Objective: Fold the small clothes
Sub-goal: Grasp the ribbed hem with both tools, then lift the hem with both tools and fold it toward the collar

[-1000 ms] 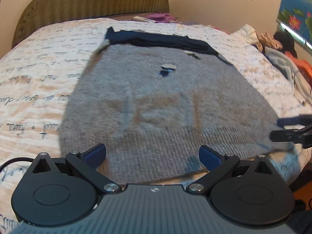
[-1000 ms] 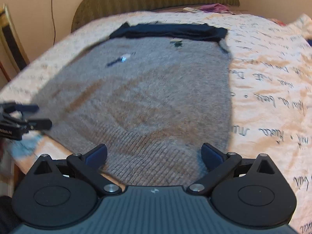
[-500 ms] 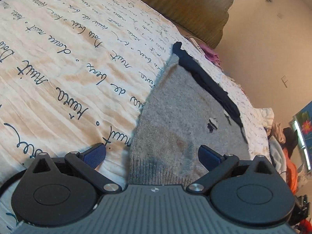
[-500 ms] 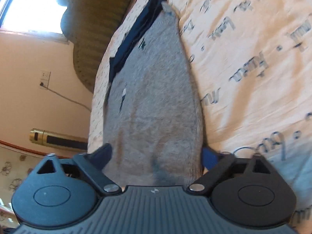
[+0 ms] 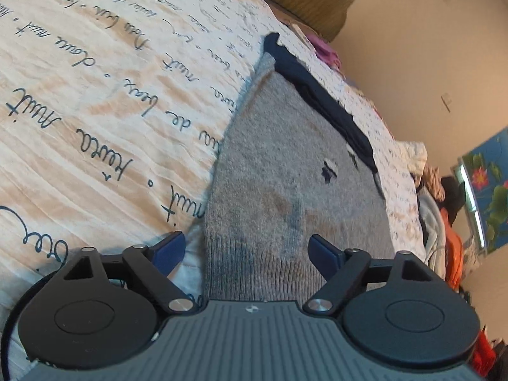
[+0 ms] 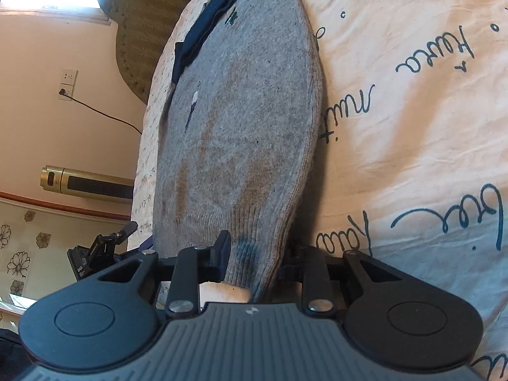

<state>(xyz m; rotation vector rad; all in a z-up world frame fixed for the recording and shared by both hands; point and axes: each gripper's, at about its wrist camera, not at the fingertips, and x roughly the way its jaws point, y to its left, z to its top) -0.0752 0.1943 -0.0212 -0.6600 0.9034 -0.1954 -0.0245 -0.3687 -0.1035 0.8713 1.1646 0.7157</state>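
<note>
Closing, right gripper [image 6: 254, 254] fingers seemingly pinch the grey sweater [image 6: 241, 127] hem; left gripper [image 5: 246, 254] fingers, narrowing, straddle it untouched.

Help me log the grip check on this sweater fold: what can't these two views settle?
- Left wrist view: gripper body hides the grey sweater hem edge.
- Right wrist view: bunched hem hides one pad of the right gripper.
- Left gripper fingertips: hidden behind the sweater in the right view.

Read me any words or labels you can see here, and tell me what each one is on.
"nuit" – script print on the bedspread
"de beaux" – bedspread, left wrist view
"DAS" – left claw body, seen in the right wrist view
Remaining bedspread script: too distorted to read
Sweater: small emblem, no readable text
</note>
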